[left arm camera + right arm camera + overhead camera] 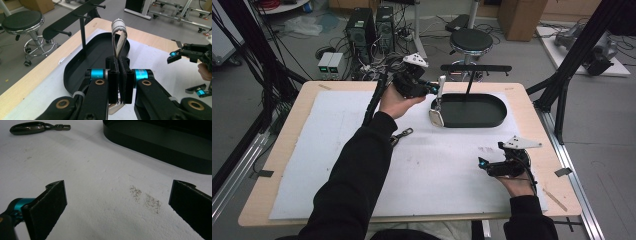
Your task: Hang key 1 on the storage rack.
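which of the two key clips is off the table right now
The silver key clip, clamped upright in the left gripper by the black tray. The dark key clip lies flat on the white mat, apart from both grippers.

Even, soft overhead light; faint shadows; slight edge distortion; near jaws blurred in gripper views.
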